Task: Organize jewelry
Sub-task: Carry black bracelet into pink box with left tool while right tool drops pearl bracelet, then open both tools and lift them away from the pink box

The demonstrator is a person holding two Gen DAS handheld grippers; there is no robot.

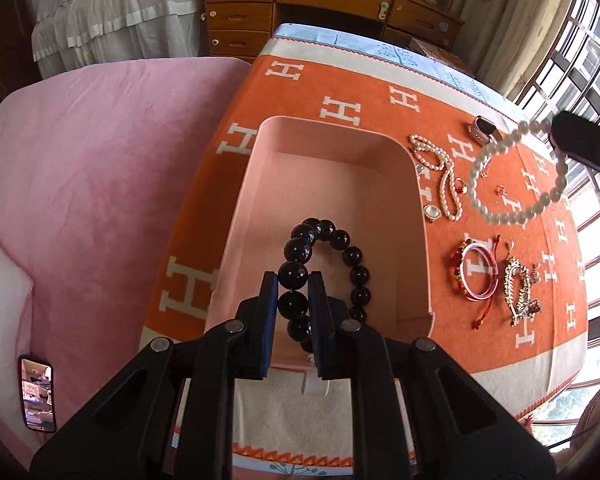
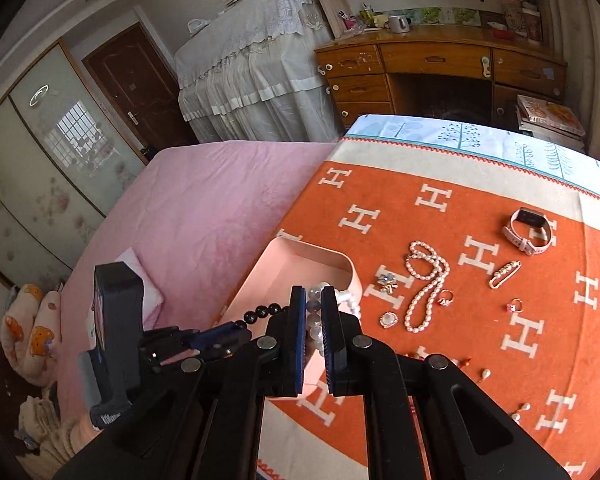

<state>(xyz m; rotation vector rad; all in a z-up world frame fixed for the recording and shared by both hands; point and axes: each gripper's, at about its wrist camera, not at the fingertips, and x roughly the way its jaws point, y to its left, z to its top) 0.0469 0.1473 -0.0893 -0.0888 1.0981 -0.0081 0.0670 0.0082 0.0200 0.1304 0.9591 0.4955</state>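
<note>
A: Our left gripper is clamped on the black bracelet; the loop hangs over the open pink box, whose floor is bare in the left wrist view.

B: And our right gripper is pinched on the pale bracelet; in the left wrist view the ring of beads dangles above the orange blanket, to the right of the box, not touching it.

A: We see the rest lying loose on the blanket; a pearl necklace sits just right of the box, with a flower brooch and a round pendant beside it.

B: Farther back lies the watch; between it and the necklace is a pin; two rings lie near the necklace's lower end.

A: Nearer us, in the left wrist view, a pink bangle rests against a red beaded cord; a gold chain lies just to its right.

B: Left of the blanket we see the pink bed.
</note>
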